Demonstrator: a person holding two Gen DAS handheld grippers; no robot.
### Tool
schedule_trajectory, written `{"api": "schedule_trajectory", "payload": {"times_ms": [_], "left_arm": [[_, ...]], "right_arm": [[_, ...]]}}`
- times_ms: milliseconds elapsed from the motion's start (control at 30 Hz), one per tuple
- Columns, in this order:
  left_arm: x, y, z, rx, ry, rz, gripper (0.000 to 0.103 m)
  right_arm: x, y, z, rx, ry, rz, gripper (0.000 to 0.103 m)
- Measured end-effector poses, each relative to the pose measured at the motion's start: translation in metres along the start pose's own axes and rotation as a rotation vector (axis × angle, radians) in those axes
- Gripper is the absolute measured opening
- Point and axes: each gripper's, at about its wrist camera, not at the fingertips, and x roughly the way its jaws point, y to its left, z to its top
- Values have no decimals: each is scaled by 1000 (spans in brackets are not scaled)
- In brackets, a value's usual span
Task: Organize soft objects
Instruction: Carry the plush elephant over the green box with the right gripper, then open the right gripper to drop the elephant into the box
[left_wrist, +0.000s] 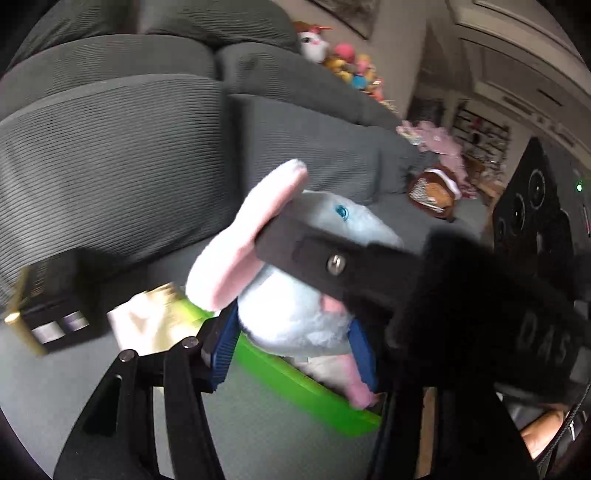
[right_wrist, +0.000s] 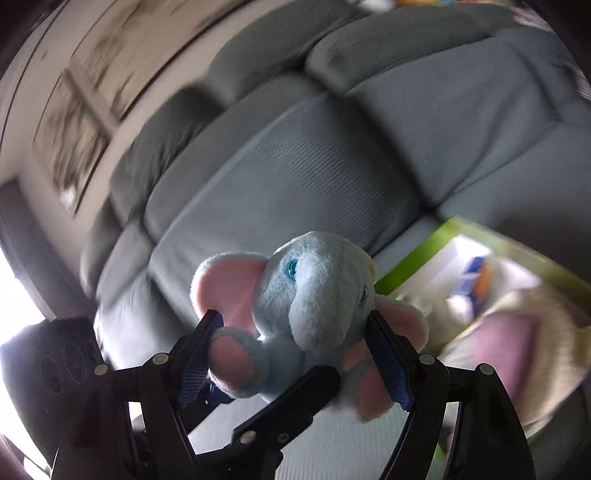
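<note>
plush elephant (right_wrist: 314, 306), pale blue with pink ears, is held in the air before the grey sofa (right_wrist: 295, 166), pinched by the left gripper (left_wrist: 291, 343) and flanked by the right gripper (right_wrist: 295, 350) pads.

The elephant (right_wrist: 314, 317) is a small plush toy, pale blue with pink-lined ears, pink foot soles and glossy blue eyes. In the right wrist view it sits at lower centre, upright and facing the camera, trunk hanging down its front, one ear spread to the left and the other to the right. In the left wrist view the same elephant (left_wrist: 295, 302) shows in profile at centre, one ear pointing up and left, a pink foot hanging at its lower right. Behind it lies a green bin (right_wrist: 413, 258) at right, holding other soft toys, blurred; it shows too in the left view, low at centre (left_wrist: 314, 387)
</note>
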Motion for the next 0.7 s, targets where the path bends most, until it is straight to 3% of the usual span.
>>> {"api": "schedule_trajectory", "payload": {"times_ms": [167, 467, 533, 700], "left_arm": [[51, -20, 12, 70, 59, -61, 53], [87, -35, 11, 46, 139, -58, 54], [90, -34, 8, 39, 155, -54, 59], [79, -34, 7, 34, 170, -14, 88]], "right_arm": [[-18, -46, 10, 124, -112, -58, 80], [-20, -83, 12, 240, -169, -161, 80], [-18, -89, 11, 259, -164, -175, 80], [-23, -94, 9, 285, -180, -201, 81]]}}
